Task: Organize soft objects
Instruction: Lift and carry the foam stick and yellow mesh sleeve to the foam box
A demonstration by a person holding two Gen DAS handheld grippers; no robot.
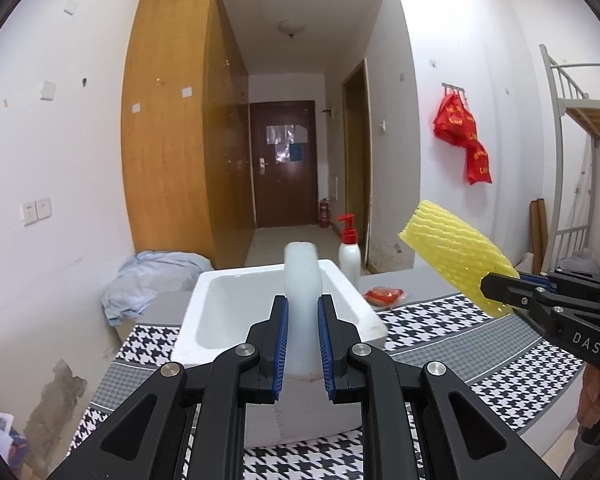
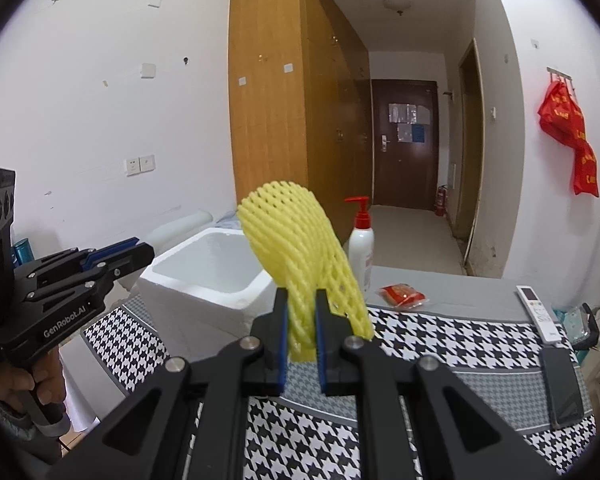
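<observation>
My left gripper [image 1: 303,312] is shut on a white foam piece [image 1: 302,280], held upright above the near rim of a white foam box [image 1: 340,292] on the houndstooth table. My right gripper [image 2: 301,300] is shut on a yellow foam net sleeve [image 2: 296,240] and holds it in the air right of the foam box [image 2: 172,276]. In the left wrist view the right gripper [image 1: 496,292] and the yellow sleeve [image 1: 456,252] show at the right. In the right wrist view the left gripper [image 2: 140,254] shows at the left, level with the box.
A white pump bottle [image 2: 361,252] with a red top stands behind the box. A red packet [image 2: 402,295] lies on the grey strip. A white remote [image 2: 538,312] and a dark phone [image 2: 560,392] lie at the table's right edge. Light-blue cloth [image 1: 148,280] lies left of the table.
</observation>
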